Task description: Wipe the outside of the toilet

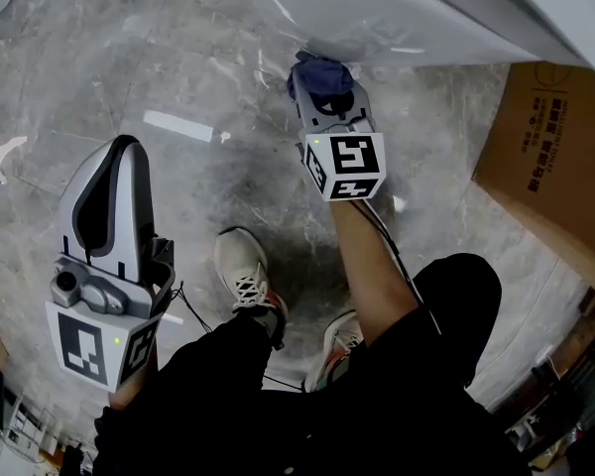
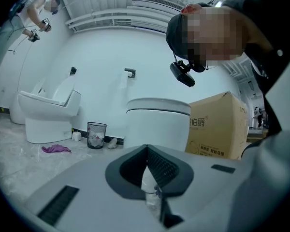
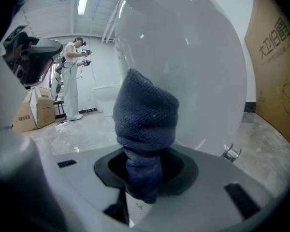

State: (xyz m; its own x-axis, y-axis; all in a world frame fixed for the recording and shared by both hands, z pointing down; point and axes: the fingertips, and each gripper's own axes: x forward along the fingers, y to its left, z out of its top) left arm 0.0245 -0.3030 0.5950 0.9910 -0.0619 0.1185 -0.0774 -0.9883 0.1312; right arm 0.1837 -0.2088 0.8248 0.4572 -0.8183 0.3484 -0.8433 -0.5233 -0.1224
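Right gripper (image 3: 142,174) clamped on blue cloth (image 3: 146,120), at the toilet (image 3: 203,66) outer wall.
I hold the left gripper (image 2: 148,170) apart (jaws together, nothing between) over the floor (image 1: 203,62).

Left gripper (image 1: 117,162) held low and close to the body, jaws together with nothing between them. Right forearm (image 1: 372,266) reaches forward, right gripper (image 1: 329,102) clamped on a blue cloth (image 1: 320,75).
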